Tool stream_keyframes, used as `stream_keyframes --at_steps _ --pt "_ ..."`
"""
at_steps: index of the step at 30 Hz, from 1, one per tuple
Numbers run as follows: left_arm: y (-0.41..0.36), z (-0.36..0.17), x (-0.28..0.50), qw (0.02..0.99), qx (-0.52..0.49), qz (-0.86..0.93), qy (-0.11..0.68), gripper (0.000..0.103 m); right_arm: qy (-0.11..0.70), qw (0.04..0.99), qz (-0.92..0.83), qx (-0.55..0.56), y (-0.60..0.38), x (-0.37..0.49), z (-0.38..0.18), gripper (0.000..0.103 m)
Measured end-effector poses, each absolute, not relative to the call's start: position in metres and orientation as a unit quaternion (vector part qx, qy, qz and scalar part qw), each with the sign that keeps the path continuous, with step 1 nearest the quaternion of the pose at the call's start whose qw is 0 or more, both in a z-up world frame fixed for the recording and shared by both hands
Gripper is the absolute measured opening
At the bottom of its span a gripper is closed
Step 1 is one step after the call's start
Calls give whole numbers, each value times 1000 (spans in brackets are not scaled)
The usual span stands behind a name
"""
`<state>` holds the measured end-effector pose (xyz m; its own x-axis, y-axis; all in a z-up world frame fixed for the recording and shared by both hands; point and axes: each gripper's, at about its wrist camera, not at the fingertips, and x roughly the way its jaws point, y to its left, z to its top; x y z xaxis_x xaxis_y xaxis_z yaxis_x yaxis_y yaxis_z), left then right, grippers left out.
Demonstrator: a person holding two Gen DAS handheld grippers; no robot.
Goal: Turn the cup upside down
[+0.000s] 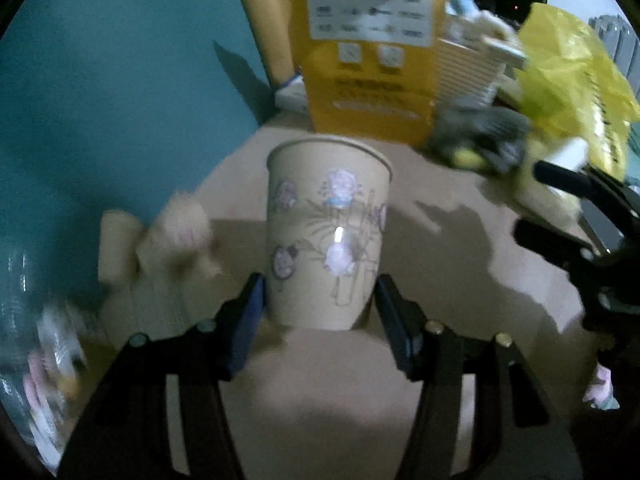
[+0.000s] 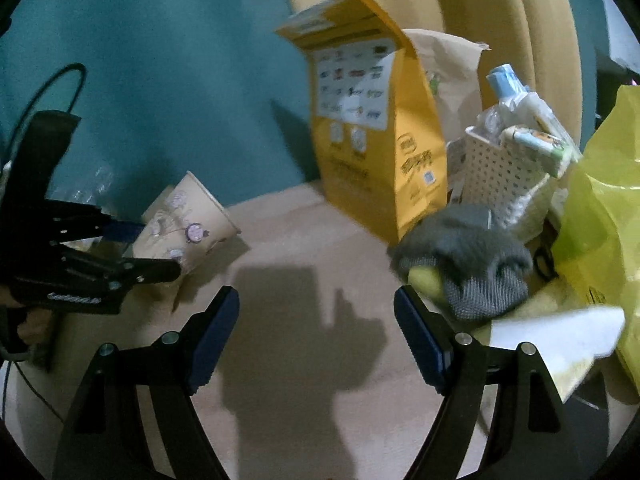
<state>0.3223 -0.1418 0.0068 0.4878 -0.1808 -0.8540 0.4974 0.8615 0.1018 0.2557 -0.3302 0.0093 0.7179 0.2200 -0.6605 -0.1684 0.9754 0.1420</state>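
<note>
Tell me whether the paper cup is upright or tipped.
Tipped: in the right wrist view the paper cup leans with its rim up-right, held in the left gripper.

No wording can be read. A yellow paper bag [image 2: 372, 132] carries a white panel of small brand logos, two round badges, blurred large characters and a QR code on its side; a paper cup [image 1: 328, 232] bears only cartoon drawings.

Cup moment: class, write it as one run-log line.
left gripper: shut on cup | cup: lifted, tilted, mouth open | right gripper: open, idle | flip: unfinished
</note>
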Motion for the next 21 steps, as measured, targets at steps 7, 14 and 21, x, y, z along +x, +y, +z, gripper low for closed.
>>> stream_keyframes --at_steps 7,14,21 --pt "-120 -14 214 847 109 -187 485 58 380 911 160 -5 -308 182 9 82" --pt "-93 -41 118 849 54 -157 501 58 389 898 205 -11 -284 110 4 82" --pt "-79 -59 52 850 35 -124 510 58 403 885 234 -22 -258 54 -8 82"
